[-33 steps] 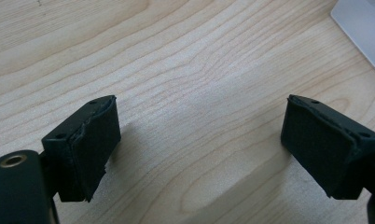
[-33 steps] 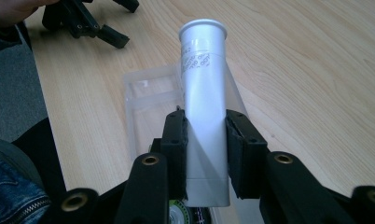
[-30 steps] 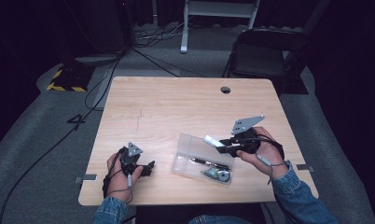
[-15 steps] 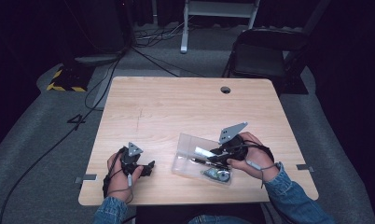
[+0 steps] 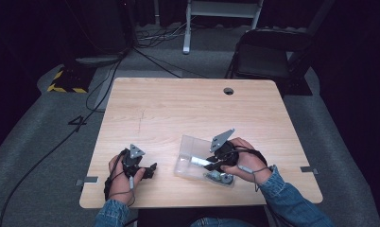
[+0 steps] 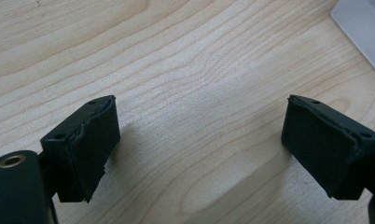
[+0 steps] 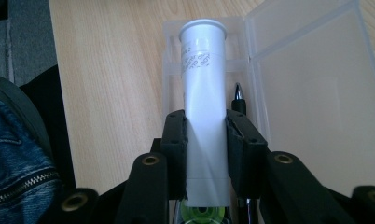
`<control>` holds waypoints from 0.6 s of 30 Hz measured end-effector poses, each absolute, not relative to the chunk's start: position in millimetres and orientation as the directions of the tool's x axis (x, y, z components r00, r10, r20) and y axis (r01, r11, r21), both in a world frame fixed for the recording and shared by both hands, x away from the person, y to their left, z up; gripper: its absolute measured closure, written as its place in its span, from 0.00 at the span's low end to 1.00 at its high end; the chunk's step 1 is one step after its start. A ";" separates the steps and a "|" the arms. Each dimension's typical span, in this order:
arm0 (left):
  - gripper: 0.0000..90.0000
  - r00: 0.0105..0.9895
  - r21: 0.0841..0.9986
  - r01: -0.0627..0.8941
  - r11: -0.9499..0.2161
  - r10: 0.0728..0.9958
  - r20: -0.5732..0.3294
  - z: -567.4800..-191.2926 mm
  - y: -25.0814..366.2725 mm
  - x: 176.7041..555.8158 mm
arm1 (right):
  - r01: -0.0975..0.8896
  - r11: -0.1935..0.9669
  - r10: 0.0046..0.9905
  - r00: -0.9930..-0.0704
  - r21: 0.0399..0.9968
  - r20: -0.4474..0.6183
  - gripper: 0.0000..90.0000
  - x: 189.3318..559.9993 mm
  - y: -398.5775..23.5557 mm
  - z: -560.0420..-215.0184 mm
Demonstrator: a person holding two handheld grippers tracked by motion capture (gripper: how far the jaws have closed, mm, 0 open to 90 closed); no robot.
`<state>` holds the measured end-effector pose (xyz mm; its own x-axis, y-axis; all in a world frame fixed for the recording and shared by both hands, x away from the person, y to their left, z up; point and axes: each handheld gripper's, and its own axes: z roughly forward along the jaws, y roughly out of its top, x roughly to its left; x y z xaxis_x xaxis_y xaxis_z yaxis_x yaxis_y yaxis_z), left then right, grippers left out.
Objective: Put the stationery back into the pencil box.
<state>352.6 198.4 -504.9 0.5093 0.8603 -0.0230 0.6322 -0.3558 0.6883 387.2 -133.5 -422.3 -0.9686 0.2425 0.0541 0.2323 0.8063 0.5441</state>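
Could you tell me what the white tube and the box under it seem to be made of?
White tube: probably plastic, smooth, slightly glossy, with printed text near its rim. Box: clear, slightly frosted plastic; the wood grain shows through its open lid.

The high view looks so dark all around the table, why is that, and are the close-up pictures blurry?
High view: light falls on the wooden table, the floor around stays dim. Right gripper view: the white tube is sharp. Left gripper view: wood grain crisp, soft shadows beside the pads.
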 end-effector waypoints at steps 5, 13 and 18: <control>0.13 0.509 0.688 0.632 -0.356 0.860 -0.023 -504.9 198.4 352.6 | 0.203 0.832 0.217 -0.976 0.517 0.033 0.79 388.8 -128.8 -430.9; 0.13 0.509 0.688 0.632 -0.356 0.860 -0.023 -504.9 198.3 352.7 | 0.159 0.864 0.172 -0.985 0.477 0.018 0.79 388.9 -118.3 -441.1; 0.13 0.509 0.688 0.632 -0.356 0.860 -0.023 -505.0 198.3 352.8 | 0.146 0.875 0.154 -0.988 0.462 0.019 0.79 388.1 -114.3 -445.2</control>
<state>352.8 198.3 -505.0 0.5092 0.8603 -0.0233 0.6324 -0.3557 0.6881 388.1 -114.3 -445.2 -0.9878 0.1543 0.0194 0.1458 0.8748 0.4621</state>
